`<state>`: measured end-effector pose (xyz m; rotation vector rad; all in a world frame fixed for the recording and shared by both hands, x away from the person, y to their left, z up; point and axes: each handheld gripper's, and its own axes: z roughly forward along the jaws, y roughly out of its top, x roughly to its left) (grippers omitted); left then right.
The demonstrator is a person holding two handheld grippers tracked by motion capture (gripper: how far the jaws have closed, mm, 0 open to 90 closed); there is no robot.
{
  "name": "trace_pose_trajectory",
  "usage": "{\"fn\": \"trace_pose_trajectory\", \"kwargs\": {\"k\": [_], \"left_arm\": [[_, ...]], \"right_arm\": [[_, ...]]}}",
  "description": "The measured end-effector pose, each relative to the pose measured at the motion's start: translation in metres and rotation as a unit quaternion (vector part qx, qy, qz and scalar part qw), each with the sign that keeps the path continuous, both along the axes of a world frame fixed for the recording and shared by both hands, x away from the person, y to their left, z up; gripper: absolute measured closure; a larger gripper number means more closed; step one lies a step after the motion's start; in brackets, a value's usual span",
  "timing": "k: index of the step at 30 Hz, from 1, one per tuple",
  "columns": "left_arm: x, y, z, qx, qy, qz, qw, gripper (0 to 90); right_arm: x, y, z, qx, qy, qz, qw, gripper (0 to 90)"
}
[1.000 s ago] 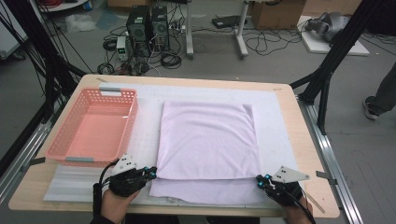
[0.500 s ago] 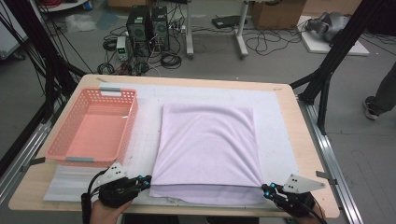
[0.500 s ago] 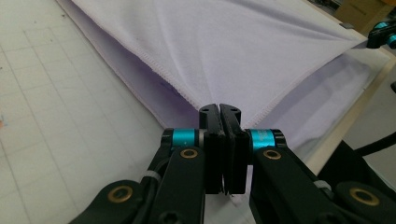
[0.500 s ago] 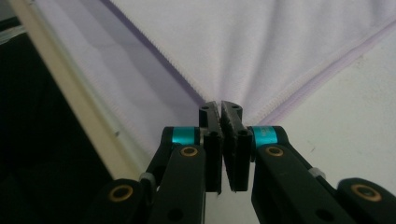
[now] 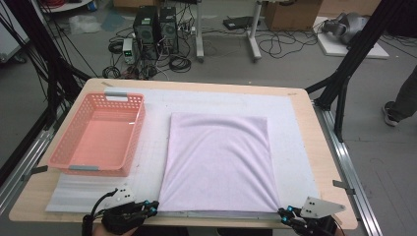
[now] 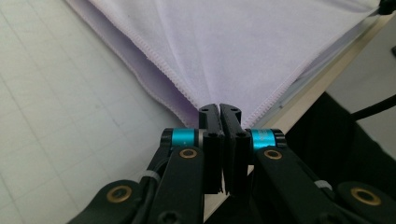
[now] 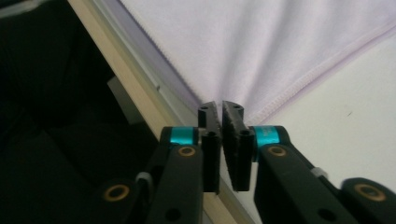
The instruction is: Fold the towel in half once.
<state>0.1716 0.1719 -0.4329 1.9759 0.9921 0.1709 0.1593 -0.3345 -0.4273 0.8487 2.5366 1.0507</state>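
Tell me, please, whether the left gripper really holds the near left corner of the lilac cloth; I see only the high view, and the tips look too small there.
Observer: Yes. In the left gripper view the left gripper has its jaws together on the hemmed corner of the lilac cloth.
Operator: And the right one?
Observer: The right gripper has just been opening a little. A thin gap shows between its jaws, yet taut folds run to their tips, so the corner seems pinched.
Operator: Is it one layer?
Observer: No, the left gripper view shows a second layer peeking out under the top hem.
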Motion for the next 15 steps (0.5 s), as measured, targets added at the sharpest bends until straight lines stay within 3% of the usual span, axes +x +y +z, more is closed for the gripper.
{"fn": "trace_pose_trajectory", "kwargs": {"k": [1, 3, 7, 10, 15], "left_arm": [[0.000, 0.000, 0.000, 0.000, -0.001, 0.007, 1.0000, 79.5], [0.002, 0.002, 0.003, -0.004, -0.011, 0.027, 0.9996, 61.1], [0.012, 0.004, 0.008, -0.025, -0.033, 0.046, 0.9981, 51.3], [0.022, 0.001, 0.011, -0.038, -0.048, 0.050, 0.9969, 49.5], [0.045, -0.004, 0.014, -0.048, -0.067, 0.057, 0.9950, 48.7]], "right_arm": [[0.001, -0.001, -0.001, 0.000, -0.001, -0.005, 1.0000, 70.1], [0.003, -0.005, 0.002, 0.025, -0.003, -0.032, 0.9992, 62.5], [0.008, -0.013, 0.010, 0.079, -0.024, -0.075, 0.9937, 56.6], [0.019, -0.008, 0.010, 0.066, -0.028, -0.113, 0.9910, 56.3], [0.053, 0.003, 0.001, 0.046, -0.018, -0.150, 0.9874, 58.8]]}}
